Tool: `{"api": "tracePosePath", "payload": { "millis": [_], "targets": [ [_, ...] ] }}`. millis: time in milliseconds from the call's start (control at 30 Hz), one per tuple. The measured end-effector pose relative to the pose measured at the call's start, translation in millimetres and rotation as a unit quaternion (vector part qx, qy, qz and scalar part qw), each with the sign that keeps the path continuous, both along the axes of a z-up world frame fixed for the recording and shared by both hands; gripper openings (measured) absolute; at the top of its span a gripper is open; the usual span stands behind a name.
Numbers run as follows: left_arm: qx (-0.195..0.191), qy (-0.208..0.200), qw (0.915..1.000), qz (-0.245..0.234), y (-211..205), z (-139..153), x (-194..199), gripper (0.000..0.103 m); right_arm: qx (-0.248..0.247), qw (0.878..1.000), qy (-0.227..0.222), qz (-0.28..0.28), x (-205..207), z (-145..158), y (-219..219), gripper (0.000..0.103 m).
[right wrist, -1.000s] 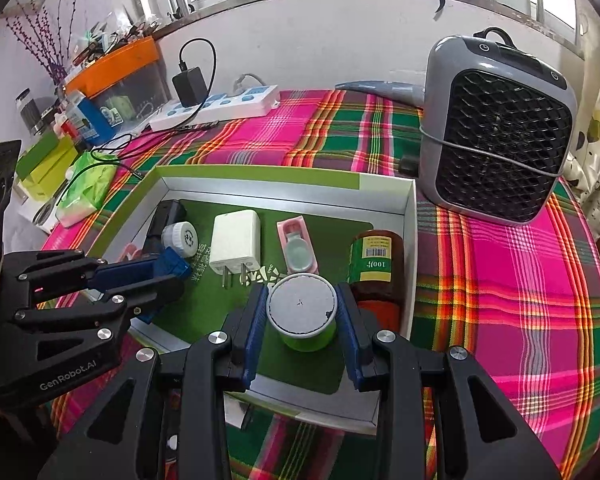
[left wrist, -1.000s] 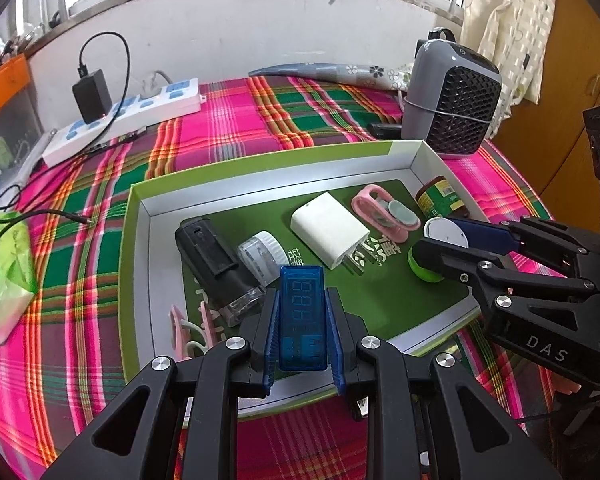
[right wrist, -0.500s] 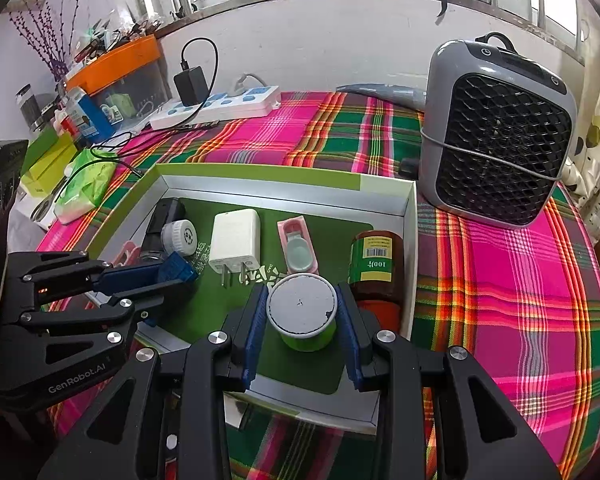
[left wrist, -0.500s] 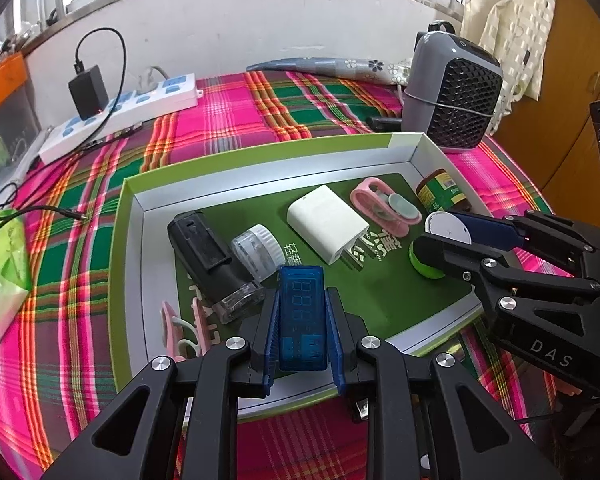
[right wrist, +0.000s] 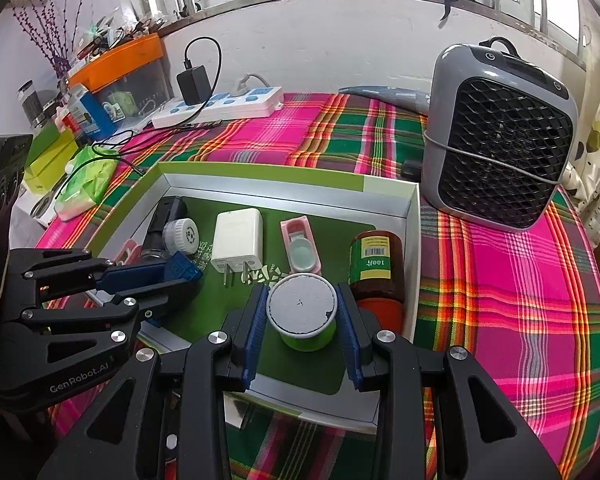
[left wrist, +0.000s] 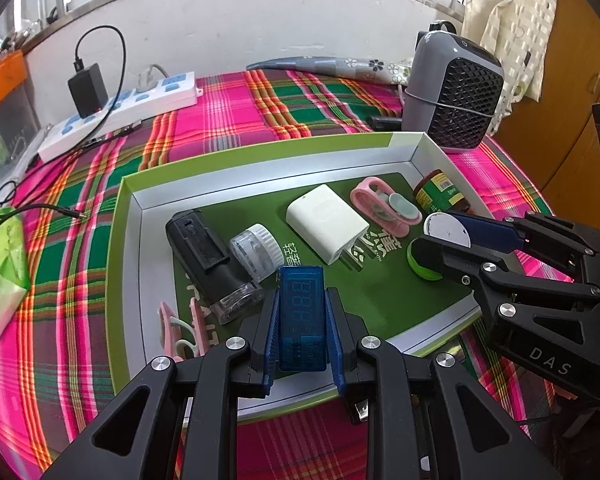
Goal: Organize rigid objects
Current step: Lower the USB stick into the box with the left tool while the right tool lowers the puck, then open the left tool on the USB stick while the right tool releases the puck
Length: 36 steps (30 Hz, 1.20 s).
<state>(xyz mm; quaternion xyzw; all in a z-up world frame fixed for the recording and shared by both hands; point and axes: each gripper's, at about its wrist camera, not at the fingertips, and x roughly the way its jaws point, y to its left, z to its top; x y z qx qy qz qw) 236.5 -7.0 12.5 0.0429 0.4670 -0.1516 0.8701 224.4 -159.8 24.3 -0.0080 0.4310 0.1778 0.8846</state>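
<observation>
**Both tongs loaded over the green tray**

Pose: both tongs point steeply down at the near edge of the tray (left wrist: 132, 216), side by side. Left tongs (left wrist: 302, 322) are clamped on a blue USB meter (left wrist: 302, 316), held lengthwise between the blue pads, display facing up, above the tray's near left part. Right tongs (right wrist: 302, 322) grip a green cup with a white lid (right wrist: 302, 312) by its sides, above the tray's near middle, just beside the brown jar (right wrist: 376, 264).

Writing: "GenRobot.AI" on the left tongs' body in the right wrist view; "DAS" on the right tongs' body in the left wrist view. Jar label reads "100", seen upside down, with a barcode. White Chinese characters are printed on the tray floor; not legible.

Tray contents, left to right: pink clip with white cord (left wrist: 176, 328), black device with clear end (left wrist: 210, 260), small clear jar with white cap (left wrist: 256, 250), white charger plug (left wrist: 326, 228), pink case (left wrist: 384, 206), brown jar. Tray sits on a bench with plaid cloth (left wrist: 228, 120).
</observation>
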Motion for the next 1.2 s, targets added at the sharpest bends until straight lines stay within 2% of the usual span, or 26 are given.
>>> {"api": "tracePosePath", "payload": {
  "millis": [700,967,1200],
  "targets": [
    [0.012,-0.004,0.9999,0.006,0.1,2.4,-4.0,0.022,0.004,1.0,-0.002,0.0,-1.9,0.3,1.5,0.036],
    [0.011,-0.007,0.9999,0.011,-0.5,8.6,-11.2,0.027,0.009,1.0,-0.01,-0.003,-6.9,5.2,0.5,0.044],
    [-0.002,-0.019,0.9996,0.019,5.2,18.1,-24.2,0.03,0.011,1.0,-0.017,-0.006,-18.8,11.6,-0.8,0.045]
  ]
}}
